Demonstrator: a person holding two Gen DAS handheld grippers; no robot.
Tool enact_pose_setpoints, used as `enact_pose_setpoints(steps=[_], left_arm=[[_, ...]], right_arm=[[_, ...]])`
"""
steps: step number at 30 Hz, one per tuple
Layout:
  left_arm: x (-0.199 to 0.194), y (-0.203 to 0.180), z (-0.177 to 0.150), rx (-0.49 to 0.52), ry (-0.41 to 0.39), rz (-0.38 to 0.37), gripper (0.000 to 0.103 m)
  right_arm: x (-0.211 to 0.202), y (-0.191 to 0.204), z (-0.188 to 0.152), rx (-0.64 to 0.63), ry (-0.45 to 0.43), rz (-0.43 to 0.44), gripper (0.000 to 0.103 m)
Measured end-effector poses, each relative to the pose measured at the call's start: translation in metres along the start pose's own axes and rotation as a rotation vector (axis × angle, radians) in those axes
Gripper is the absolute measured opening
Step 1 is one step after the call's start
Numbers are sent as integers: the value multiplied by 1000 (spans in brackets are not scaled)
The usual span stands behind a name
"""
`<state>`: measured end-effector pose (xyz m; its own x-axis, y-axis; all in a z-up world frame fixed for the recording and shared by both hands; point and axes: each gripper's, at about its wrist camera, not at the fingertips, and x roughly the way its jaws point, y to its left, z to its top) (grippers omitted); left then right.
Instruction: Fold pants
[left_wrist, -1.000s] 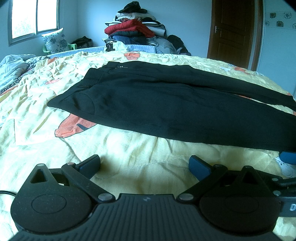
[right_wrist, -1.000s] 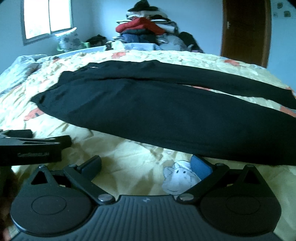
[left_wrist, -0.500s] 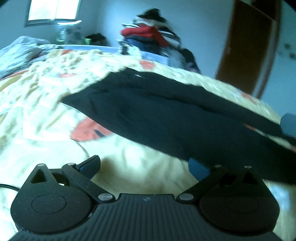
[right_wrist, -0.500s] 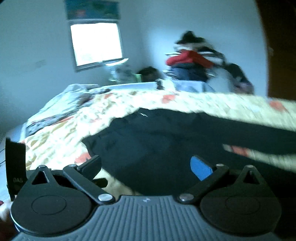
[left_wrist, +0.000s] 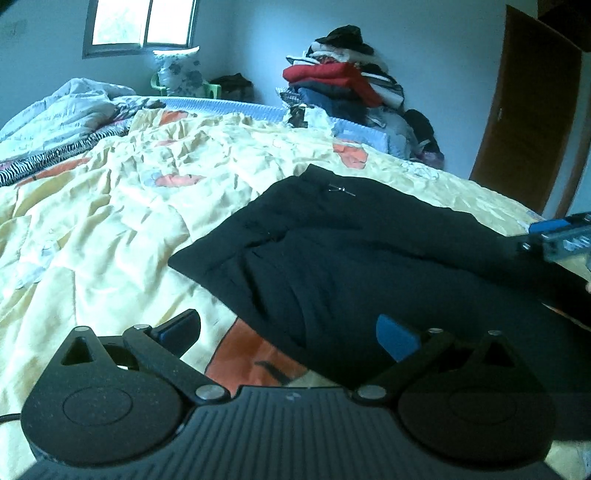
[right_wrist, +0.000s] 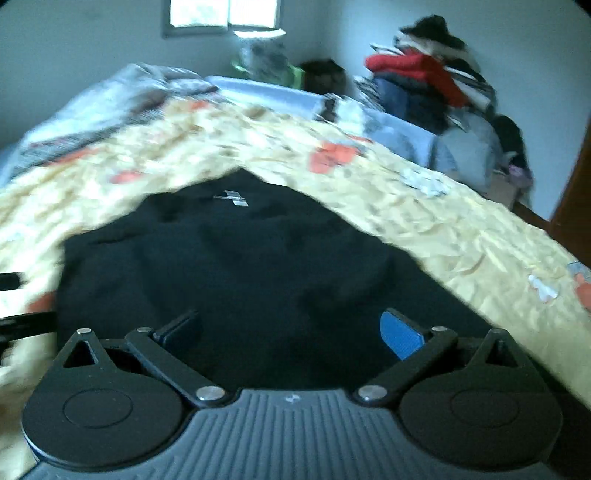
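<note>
Black pants (left_wrist: 369, 251) lie flat on a yellow patterned bedspread (left_wrist: 110, 221), waistband toward the far left, legs running off to the right. My left gripper (left_wrist: 288, 332) is open and empty, hovering over the near edge of the pants by the hip. My right gripper (right_wrist: 291, 332) is open and empty, hovering above the seat of the pants (right_wrist: 240, 258), looking toward the waistband. The right gripper's tip also shows at the right edge of the left wrist view (left_wrist: 554, 236). The right wrist view is blurred.
A tall pile of clothes (left_wrist: 347, 85) stands at the far side of the bed. A crumpled quilt (left_wrist: 55, 114) lies at the far left. A brown door (left_wrist: 528, 110) is at the right, a window (left_wrist: 140, 26) at the back.
Both grippers have swung left and moved in over the waist end of the pants. The right gripper now hovers over the pants rather than the bedspread. Both stay open.
</note>
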<state>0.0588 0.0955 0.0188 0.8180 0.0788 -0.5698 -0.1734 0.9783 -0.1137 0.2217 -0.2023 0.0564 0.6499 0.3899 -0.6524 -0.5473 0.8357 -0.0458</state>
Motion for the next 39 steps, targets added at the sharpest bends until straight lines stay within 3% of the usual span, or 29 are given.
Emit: enact_pose_setpoints(steps=[11,19,24,26,27,29,31,34,39], left_arm=[[27,-1,-13,26,-2,37,102],[32,0,-15,-10,21,25,102],[33,0,-16,-10,23,26,102],[33,1,-16,-15,20,21,102],[31,4,-15,-26,10,14,102],[27,11,-12,-57,-2,1,101],[27,17,4,-90,20,-24,102],[40,23,50,-136,21,-112,102],[81,16,130,-225,-63,-166,102]], right_arm=[[97,-46,70,26,-59,121,102],[169,-39,104,-71,11,206,96],[206,-41,111,-54,130,280,96],[214,-42,110,-51,136,298,95],[213,-41,110,-57,129,309,90],[205,-39,109,-83,99,337,44],[196,-35,109,-112,87,307,17],[183,-24,105,-196,53,258,12],[150,18,87,-438,-78,125,12]])
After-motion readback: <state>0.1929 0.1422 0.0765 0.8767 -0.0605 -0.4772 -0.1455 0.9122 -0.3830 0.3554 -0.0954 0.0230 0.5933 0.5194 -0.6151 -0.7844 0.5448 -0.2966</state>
